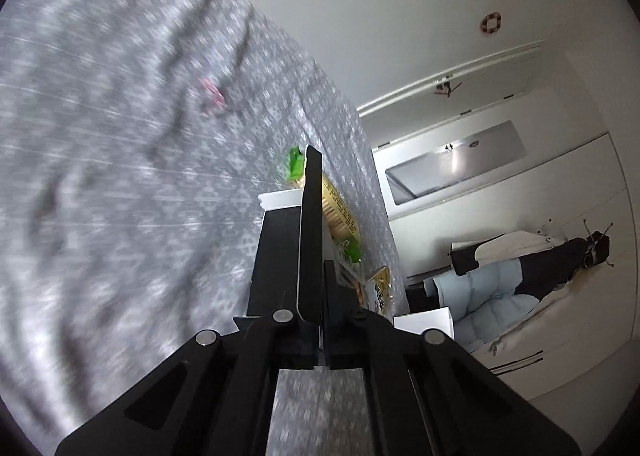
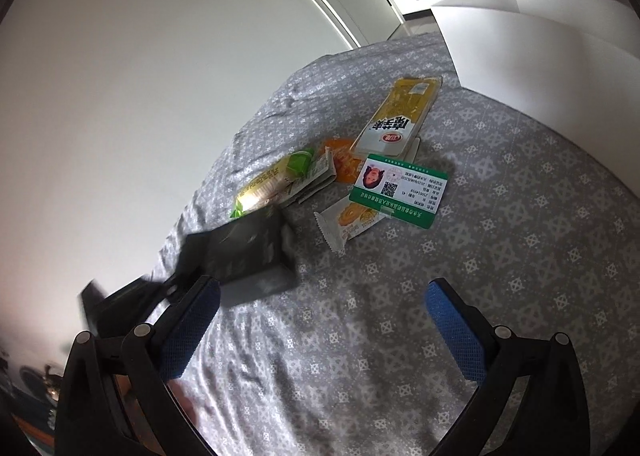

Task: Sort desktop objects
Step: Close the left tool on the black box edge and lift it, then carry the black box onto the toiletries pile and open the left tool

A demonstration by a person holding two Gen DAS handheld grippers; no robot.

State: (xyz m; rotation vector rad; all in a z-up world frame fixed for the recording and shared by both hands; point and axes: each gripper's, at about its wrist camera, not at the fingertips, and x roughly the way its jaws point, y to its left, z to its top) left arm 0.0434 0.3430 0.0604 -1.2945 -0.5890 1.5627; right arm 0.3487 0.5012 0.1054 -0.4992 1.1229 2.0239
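Currently black box (image 2: 250, 252) clamped in the fully closed left gripper (image 1: 314, 256), lifted just over the grey patterned tablecloth (image 2: 500, 256) near its left edge, snack packets (image 2: 280, 183) and green card (image 2: 400, 191) toward the far edge, right gripper (image 2: 320, 320) wide, empty.

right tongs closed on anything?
No, the right tongs stand wide open over bare patterned cloth, nothing between the blue pads.
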